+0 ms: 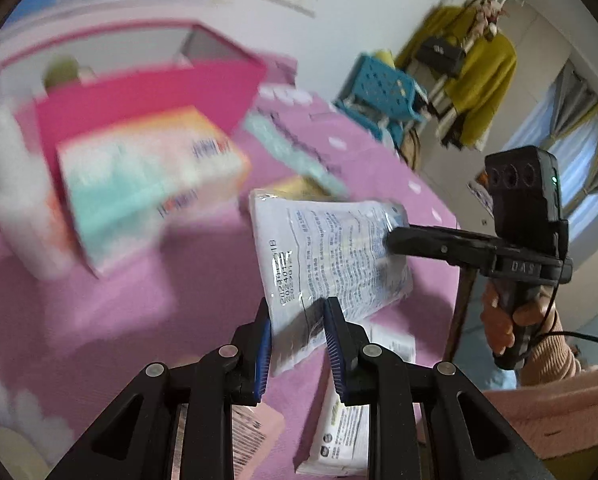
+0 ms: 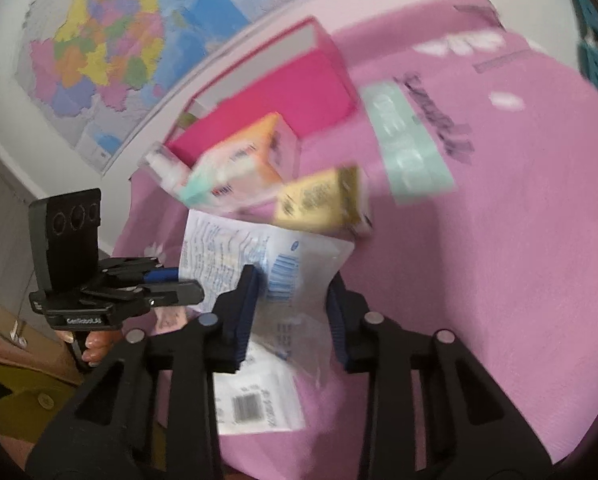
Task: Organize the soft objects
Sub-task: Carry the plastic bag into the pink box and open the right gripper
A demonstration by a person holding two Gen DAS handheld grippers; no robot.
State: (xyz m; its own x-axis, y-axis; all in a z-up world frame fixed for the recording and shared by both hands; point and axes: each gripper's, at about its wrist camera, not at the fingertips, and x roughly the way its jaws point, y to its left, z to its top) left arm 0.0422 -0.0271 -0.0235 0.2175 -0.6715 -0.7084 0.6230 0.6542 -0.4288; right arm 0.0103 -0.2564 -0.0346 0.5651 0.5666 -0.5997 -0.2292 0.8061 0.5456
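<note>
Pink box [image 1: 147, 92] holds something greenish [image 1: 61, 70]; tissue pack [image 1: 151, 176] outside it.

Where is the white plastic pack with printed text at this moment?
In both wrist views the white plastic pack is held above the pink cloth, near the yellow box, gripped by the left gripper and the right gripper.

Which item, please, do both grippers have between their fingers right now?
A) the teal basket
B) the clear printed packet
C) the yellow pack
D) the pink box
B: the clear printed packet sits between the left gripper and the right gripper.
</note>
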